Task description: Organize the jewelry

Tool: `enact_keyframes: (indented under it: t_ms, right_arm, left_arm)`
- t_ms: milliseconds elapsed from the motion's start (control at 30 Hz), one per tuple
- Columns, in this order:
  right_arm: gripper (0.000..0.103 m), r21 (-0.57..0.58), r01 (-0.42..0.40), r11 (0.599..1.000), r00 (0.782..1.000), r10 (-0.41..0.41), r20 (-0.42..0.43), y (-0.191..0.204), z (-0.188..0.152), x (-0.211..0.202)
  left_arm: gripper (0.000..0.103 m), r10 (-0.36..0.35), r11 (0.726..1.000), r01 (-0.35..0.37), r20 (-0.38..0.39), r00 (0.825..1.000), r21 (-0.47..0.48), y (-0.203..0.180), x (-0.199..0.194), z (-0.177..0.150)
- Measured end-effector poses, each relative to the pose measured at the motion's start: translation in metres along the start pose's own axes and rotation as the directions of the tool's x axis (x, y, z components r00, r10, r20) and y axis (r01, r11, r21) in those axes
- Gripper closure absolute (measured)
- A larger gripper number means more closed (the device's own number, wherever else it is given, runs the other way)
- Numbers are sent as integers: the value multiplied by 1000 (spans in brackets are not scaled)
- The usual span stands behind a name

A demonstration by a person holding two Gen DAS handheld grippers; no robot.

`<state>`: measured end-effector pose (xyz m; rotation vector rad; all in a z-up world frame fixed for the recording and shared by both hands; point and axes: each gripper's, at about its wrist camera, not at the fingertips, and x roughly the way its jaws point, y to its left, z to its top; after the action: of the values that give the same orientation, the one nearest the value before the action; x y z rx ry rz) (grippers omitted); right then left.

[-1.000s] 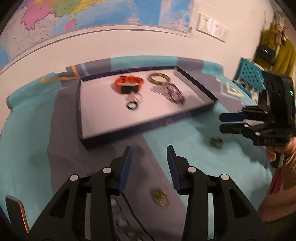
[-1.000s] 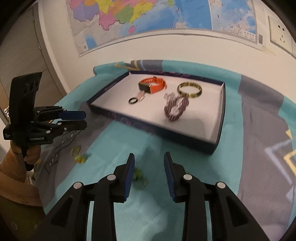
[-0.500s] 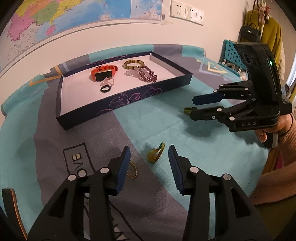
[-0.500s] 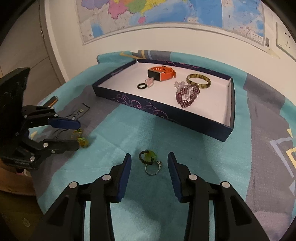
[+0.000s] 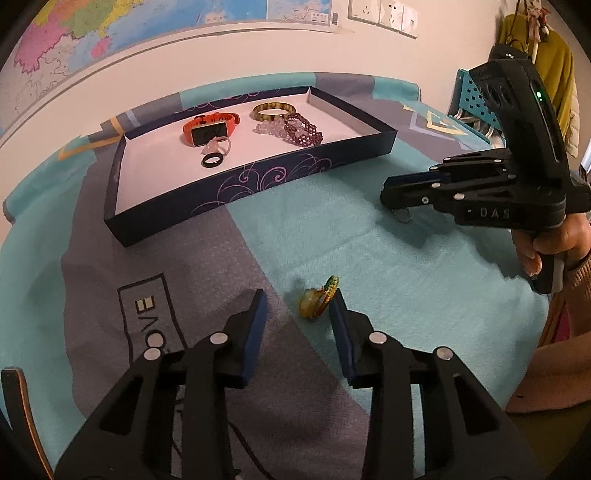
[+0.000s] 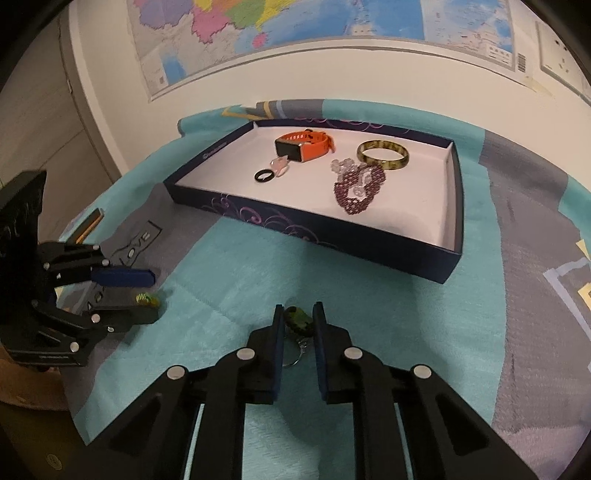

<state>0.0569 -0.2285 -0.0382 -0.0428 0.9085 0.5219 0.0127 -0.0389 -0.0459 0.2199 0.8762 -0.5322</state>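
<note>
Beneath the wall map (image 6: 332,22), a teal blanket (image 6: 369,295) carries the jewelry tray (image 6: 314,229). Both grippers have dropped in front of it: right gripper (image 6: 298,325) closing around the green ring (image 6: 299,321), left gripper (image 5: 297,310) narrowing on the yellow-green ring (image 5: 319,299), neither lifted yet.

Both tools are matte black plastic frames with triangular cut-outs and round silver screw heads at the linkage pivots, and each finger carries a flat dark-blue pad on its inner face, as on the left gripper (image 5: 297,314). The right gripper (image 5: 388,192) has a tall slab-like black housing above its fingers with a small green light near the top, raised letters reading "DAS" on the side plate below that housing, and a pistol-style handle. The hand (image 5: 554,247) on that handle emerges from a brownish ribbed knit sleeve (image 5: 576,295).
</note>
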Motion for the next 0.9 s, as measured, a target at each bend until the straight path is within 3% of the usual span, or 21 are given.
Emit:
enact_keyframes:
  t_ms: [167, 433, 900]
  right_arm:
    - [90, 31, -18, 999, 1000, 17, 22, -4, 1, -3]
    - [90, 47, -54, 997, 998, 52, 43, -4, 2, -8]
    - [90, 119, -119, 986, 990, 109, 83, -11, 4, -14]
  left_arm:
    - [82, -23, 1000, 23, 0, 1000, 2, -1, -1, 0]
    - [89, -25, 1000, 25, -6, 1000, -19, 0, 2, 1]
    - [90, -32, 997, 35, 35, 999, -76, 8, -5, 12]
